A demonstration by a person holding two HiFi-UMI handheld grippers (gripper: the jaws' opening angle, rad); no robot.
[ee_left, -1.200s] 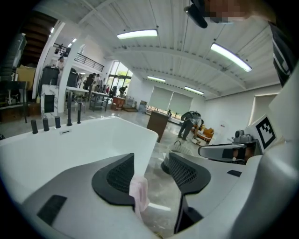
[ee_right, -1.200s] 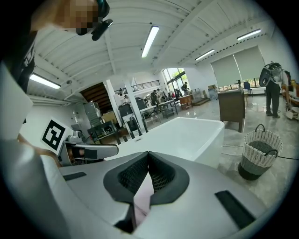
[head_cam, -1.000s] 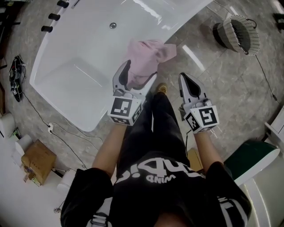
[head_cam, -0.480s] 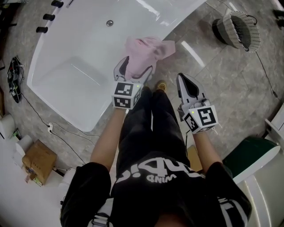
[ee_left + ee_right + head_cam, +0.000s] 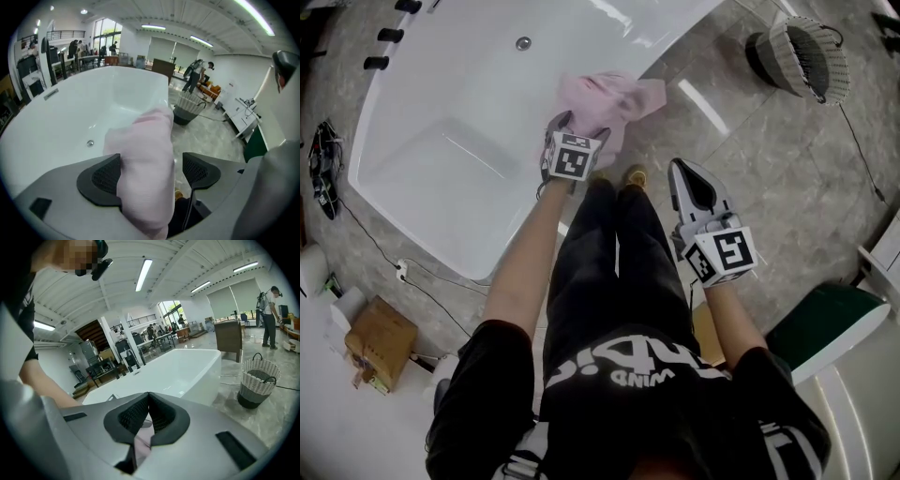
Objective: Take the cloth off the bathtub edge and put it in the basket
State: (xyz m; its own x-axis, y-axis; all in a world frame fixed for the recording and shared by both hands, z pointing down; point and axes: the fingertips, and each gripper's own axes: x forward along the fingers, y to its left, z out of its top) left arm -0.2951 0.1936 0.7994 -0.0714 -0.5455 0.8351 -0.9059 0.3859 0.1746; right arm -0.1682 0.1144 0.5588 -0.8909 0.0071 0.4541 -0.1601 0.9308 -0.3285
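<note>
A pink cloth hangs over the near edge of the white bathtub. My left gripper has reached into it. In the left gripper view the cloth fills the gap between the two wide-apart pads, touching the left pad, and the left gripper stands open around it. My right gripper hangs over the floor to the right of the tub, shut with nothing held; its pads meet at the tip. The woven basket stands on the floor at the far right, also in view from the grippers.
The person's dark trousers and a shoe are right beside the tub rim. A cardboard box and a cable lie on the floor at left. A green-and-white object sits at lower right. Black tap handles line the tub's far end.
My left gripper has moved forward up to the tub edge, and its open jaws now stand around the pink cloth. The right gripper has hardly moved.
</note>
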